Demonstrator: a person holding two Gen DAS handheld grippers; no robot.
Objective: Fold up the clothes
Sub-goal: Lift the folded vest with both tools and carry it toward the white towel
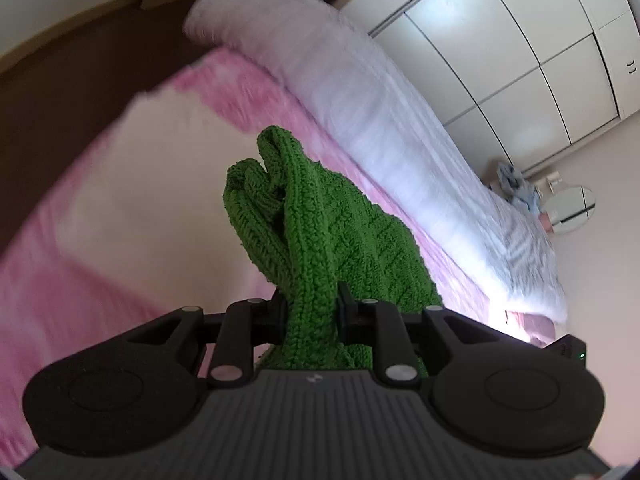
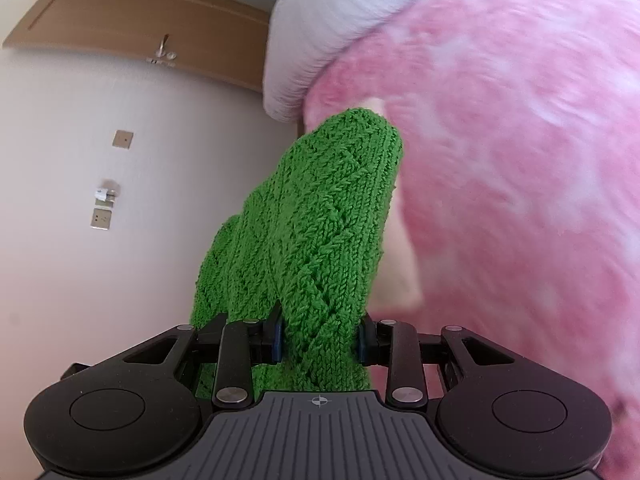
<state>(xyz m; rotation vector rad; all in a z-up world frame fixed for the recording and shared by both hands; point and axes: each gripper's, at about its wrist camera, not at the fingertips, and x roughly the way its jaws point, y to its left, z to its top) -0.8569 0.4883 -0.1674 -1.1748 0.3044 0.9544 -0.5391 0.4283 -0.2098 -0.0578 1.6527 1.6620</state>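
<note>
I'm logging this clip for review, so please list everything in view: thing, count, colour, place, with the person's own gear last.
knitted garment: one, green, clamped in both tools, also in the right wrist view
blanket: one, pink and white, on the bed under the garment
duvet: one, white, bunched along the bed's far side
wardrobe: one, white, against the wall
round table: one, white, beyond the bed
cloth: one, blue and white, beside the round table
door: one, brown, shut
wall sockets: two, metal-coloured
left tool: black, shut on the garment
right tool: black, blue pads, shut on the garment
</note>
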